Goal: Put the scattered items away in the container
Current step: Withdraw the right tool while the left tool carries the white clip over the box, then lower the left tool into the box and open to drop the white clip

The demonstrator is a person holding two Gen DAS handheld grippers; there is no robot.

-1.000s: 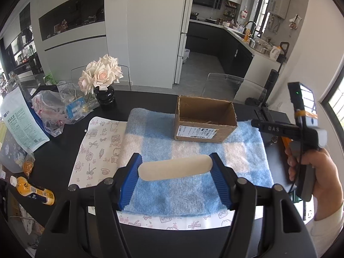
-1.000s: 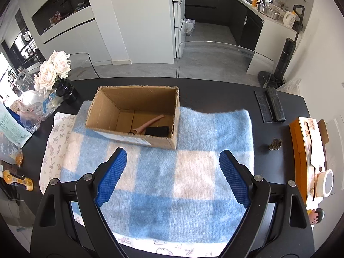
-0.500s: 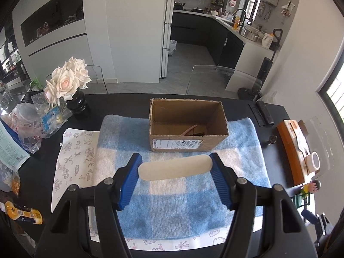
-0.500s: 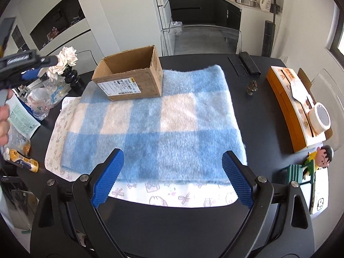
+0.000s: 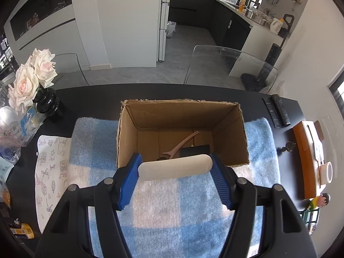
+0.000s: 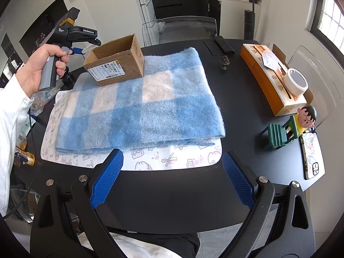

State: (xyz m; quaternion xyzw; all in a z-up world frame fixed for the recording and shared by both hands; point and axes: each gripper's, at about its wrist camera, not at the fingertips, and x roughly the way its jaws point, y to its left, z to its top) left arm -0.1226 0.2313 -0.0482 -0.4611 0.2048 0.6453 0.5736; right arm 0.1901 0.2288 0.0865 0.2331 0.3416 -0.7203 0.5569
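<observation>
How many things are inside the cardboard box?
2 show in the cardboard box: a pink hair clip and a black block beside it. The near wall may hide more.

Matt corrugated cardboard box; fuzzy woven blanket; glossy black table.

Both grippers, left gripper and right gripper, have black angular frames with silver screws and ribbed blue pads, while the person's hand emerges from a white sleeve
</observation>
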